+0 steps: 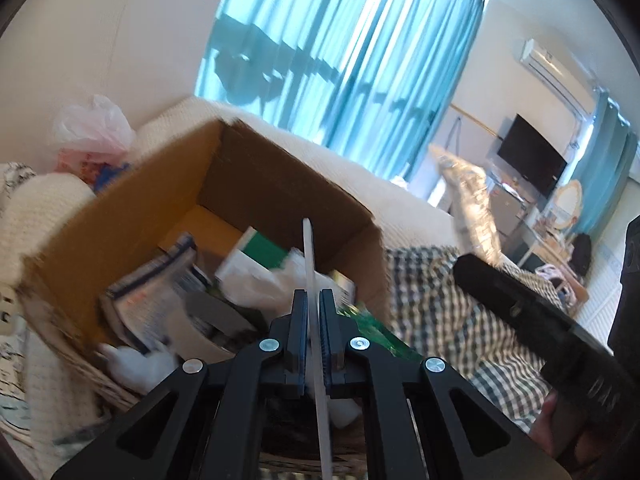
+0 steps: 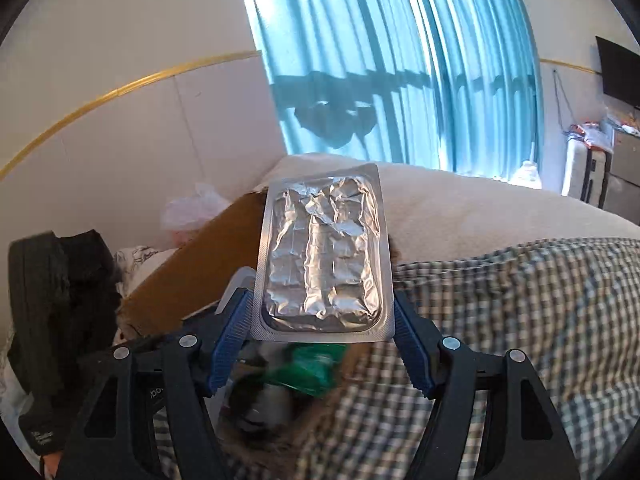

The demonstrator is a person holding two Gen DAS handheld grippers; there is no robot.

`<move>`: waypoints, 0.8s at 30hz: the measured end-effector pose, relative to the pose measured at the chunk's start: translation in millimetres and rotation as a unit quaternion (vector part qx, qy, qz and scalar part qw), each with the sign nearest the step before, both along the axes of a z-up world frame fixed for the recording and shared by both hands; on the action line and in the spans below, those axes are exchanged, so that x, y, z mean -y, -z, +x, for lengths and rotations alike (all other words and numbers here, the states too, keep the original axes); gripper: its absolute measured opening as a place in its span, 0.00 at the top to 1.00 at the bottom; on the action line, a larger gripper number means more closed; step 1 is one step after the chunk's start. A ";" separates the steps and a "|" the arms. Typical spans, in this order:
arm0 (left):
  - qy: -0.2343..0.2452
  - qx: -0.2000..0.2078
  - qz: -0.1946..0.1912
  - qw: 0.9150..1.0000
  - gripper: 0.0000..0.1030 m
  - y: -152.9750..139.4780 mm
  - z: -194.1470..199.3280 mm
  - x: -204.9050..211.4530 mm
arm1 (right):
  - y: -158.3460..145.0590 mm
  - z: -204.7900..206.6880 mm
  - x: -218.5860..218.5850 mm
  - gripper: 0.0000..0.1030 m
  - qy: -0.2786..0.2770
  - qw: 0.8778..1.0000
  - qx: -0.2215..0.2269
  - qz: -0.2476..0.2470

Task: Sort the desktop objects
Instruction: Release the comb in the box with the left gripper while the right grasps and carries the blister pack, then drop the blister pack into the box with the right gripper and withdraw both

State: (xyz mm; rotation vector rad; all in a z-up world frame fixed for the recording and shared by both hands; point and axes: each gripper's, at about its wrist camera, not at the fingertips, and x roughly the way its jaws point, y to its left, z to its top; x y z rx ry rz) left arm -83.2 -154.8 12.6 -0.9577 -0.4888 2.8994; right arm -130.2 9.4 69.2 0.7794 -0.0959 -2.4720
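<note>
I am holding my left gripper (image 1: 314,304) pinched nearly closed on a thin white flat piece (image 1: 310,280), seen edge-on, which is sticking up between the blue pads and running back down toward the camera. I cannot tell what the piece is. Just beyond my left fingertips the open cardboard box (image 1: 120,216) is sitting on the bed, tilted in this view, with booklets, a green-and-white packet (image 1: 262,254) and white wrappers lying jumbled inside it. A pink plastic bag (image 1: 94,124) is lying to the far left of the box, and teal curtains (image 1: 340,60) are hanging behind.

My right gripper (image 2: 323,312) is standing wide, its blue pads pressing the two long edges of a silver foil blister pack (image 2: 322,252), which is lying flat across the span with its crinkled foil side facing the camera. The pack is being held above the checked bedsheet (image 2: 520,320), with the box's brown wall to its left and a blurred green packet (image 2: 316,368) below it. In the left view the same pack is showing as a silver blur to the far right, above the black body of my right gripper.
</note>
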 end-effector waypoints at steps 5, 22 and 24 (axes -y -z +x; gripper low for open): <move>-0.031 0.022 -0.012 0.999 0.77 -5.4 -12.2 26.5 | 14.6 -15.7 2.7 0.10 -0.002 0.998 0.064 -0.004; -0.094 0.004 -0.093 0.991 0.00 -13.2 33.3 26.4 | 13.1 78.8 -92.2 0.00 0.045 0.997 0.010 0.059; -0.097 -0.011 -0.098 0.990 0.00 -8.3 43.6 15.2 | 17.0 84.1 -98.1 0.00 0.074 0.996 -0.004 0.056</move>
